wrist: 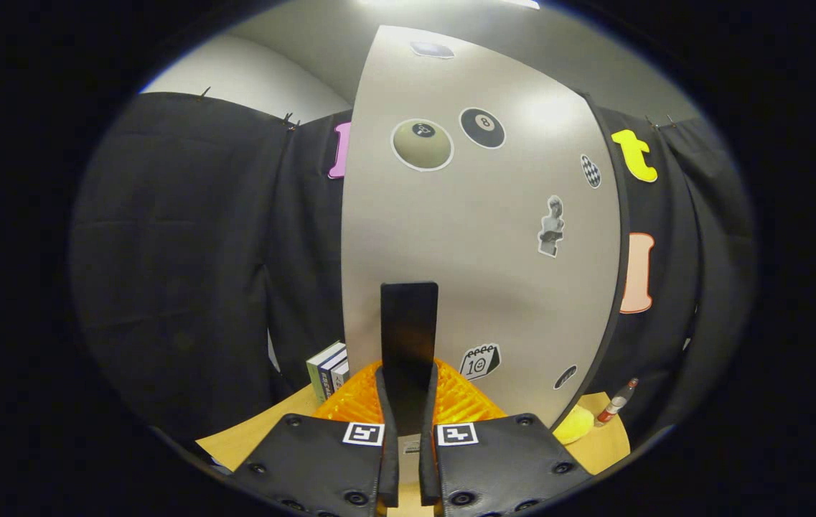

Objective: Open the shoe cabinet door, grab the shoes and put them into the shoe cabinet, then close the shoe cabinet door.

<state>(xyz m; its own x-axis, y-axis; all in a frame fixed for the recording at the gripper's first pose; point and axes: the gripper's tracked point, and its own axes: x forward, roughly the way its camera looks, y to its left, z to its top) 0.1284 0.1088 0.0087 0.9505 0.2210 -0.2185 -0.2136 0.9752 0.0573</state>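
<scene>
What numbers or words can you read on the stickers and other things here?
"8" on the black ball sticker on the cabinet door.
"10" on the small calendar sticker low on that door.
The mark on the greenish ball sticker is too blurred to read.
The spines of the books are too small to read.
The bottle label is too small to read.
The hand-held gripper has its fingers close together near the door.

Black cloth wall (178, 237) – wooden table (250, 434) – pale ceiling (307, 43)

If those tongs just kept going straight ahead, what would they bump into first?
Likely nothing new: the tongs look already shut on the dark door handle. Straight beyond it stands the pale cabinet door with stickers, though depth is hard to judge.
</scene>
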